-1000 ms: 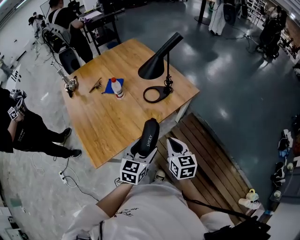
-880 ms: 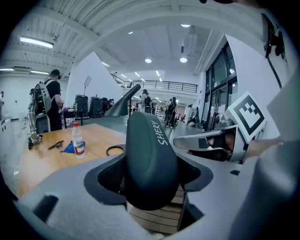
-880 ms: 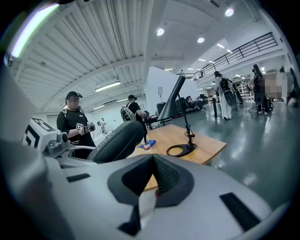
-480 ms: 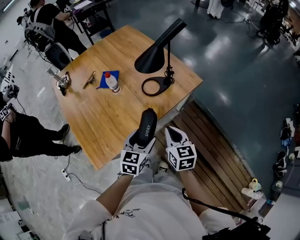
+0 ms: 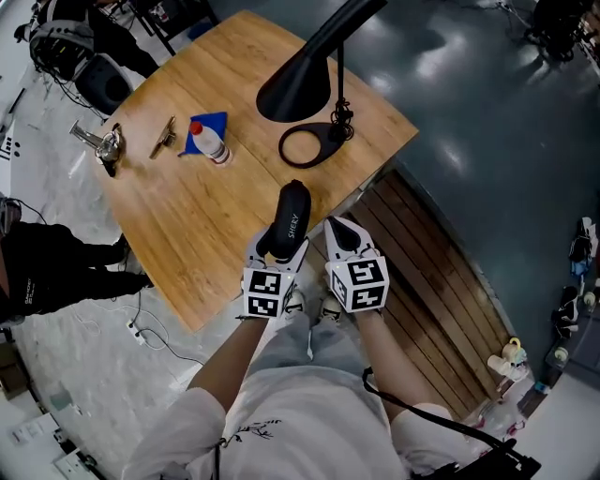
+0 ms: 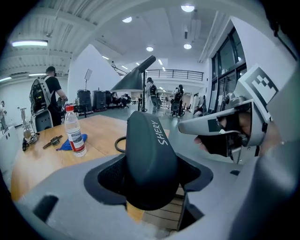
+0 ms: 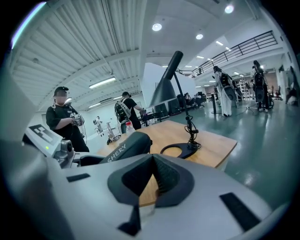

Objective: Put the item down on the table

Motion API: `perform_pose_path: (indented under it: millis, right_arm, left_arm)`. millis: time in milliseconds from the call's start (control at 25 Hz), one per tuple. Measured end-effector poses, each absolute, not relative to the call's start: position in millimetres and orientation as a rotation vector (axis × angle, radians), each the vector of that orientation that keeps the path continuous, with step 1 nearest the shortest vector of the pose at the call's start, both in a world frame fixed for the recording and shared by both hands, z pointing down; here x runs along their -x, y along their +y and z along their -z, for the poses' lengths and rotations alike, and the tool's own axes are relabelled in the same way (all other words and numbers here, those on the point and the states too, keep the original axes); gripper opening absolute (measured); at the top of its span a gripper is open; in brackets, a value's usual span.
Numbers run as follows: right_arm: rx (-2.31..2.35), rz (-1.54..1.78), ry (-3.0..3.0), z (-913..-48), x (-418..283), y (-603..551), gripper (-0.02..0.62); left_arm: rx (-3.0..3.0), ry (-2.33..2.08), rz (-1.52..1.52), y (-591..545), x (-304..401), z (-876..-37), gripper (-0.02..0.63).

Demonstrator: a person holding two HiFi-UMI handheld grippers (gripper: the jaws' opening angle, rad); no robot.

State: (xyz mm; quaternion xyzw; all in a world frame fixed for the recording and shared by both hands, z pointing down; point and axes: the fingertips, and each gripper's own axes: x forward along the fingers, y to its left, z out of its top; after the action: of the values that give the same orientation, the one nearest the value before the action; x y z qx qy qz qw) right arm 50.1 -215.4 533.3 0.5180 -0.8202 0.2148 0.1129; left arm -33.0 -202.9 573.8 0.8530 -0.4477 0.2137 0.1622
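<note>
The left tool (image 5: 278,251) grips a dark oblong item (image 5: 290,214) over the worktop's (image 5: 202,230) near edge, while the right tool (image 5: 341,234), jaws together and empty, hovers just beside it.

Wooden desk (image 5: 192,234) upper left; glossy grey floor (image 5: 497,141) upper right; slatted wooden platform (image 5: 436,277) centre right; ceiling lights (image 6: 187,8) overhead.
</note>
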Motion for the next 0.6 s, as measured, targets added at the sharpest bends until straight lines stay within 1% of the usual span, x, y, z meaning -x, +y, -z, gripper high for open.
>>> perform_pose_path:
  millis: [240,600]
  right_arm:
    - [-1.542,-0.614,-2.367,-574.8,-51.4,-246.2,0.002]
    - [-1.52,-0.649,-2.324,-628.0,-47.5,-271.9,0.002]
  left_arm:
    - [-2.389,-1.271,-0.681,-239.5,31.6,-618.3,0.325]
    - [-2.321,-1.225,-0.758,-264.5,23.3,-677.8,0.325]
